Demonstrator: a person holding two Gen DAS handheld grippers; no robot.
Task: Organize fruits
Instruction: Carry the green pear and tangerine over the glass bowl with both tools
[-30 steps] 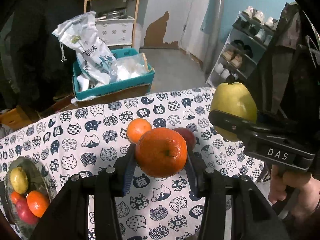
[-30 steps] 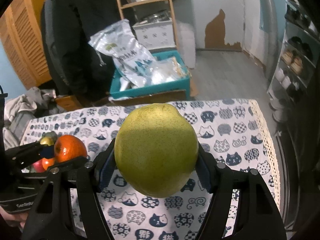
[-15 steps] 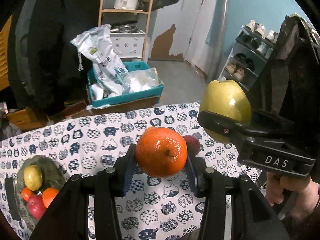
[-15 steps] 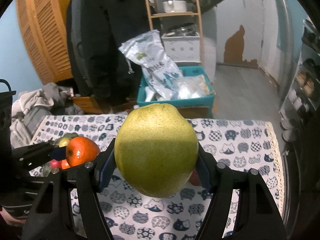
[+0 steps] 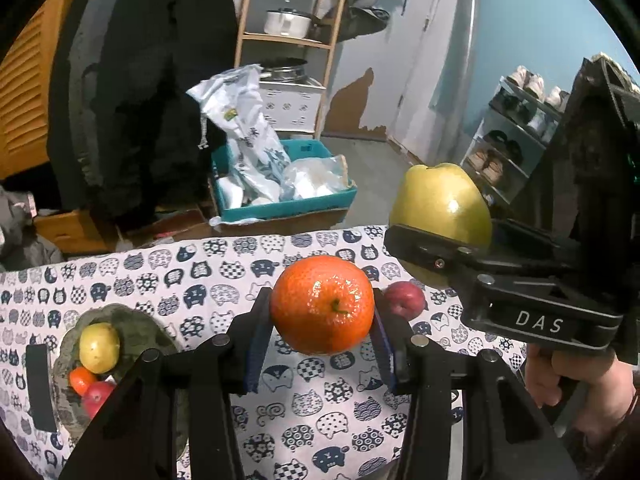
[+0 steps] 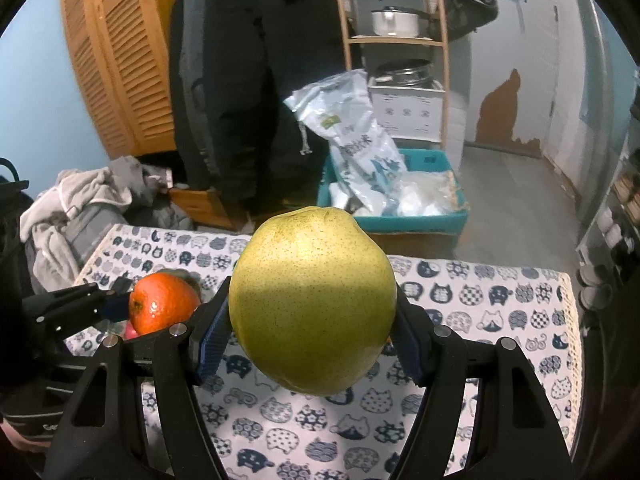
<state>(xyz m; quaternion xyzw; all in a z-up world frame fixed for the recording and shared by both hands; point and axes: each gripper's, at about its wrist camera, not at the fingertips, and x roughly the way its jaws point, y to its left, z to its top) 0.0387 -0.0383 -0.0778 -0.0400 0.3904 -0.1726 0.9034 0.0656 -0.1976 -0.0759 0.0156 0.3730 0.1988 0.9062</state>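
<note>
My left gripper (image 5: pixel 320 340) is shut on an orange (image 5: pixel 322 305), held above the cat-print tablecloth (image 5: pixel 224 276). My right gripper (image 6: pixel 312 344) is shut on a large yellow-green pear (image 6: pixel 314 300), also up in the air; in the left wrist view the pear (image 5: pixel 440 204) hangs to the right of the orange. In the right wrist view the orange (image 6: pixel 164 304) shows at the left. A grey-green bowl (image 5: pixel 144 328) at the table's left holds a small yellow fruit (image 5: pixel 99 347), a small orange (image 5: pixel 81 380) and a red fruit (image 5: pixel 97 397). A red plum (image 5: pixel 405 300) lies on the cloth behind the orange.
Beyond the table's far edge stands a teal crate (image 5: pixel 280 208) with plastic bags, a wooden shelf (image 5: pixel 288 40) with pots, and a dark coat (image 5: pixel 152 80). A shoe rack (image 5: pixel 508 144) is at the right. A person's hand (image 5: pixel 576 384) grips the right gripper's handle.
Both grippers rose and drew back with their fruits still held. The bowl slid toward the centre in the left view, and a second orange on the cloth went out of sight behind the held orange.
</note>
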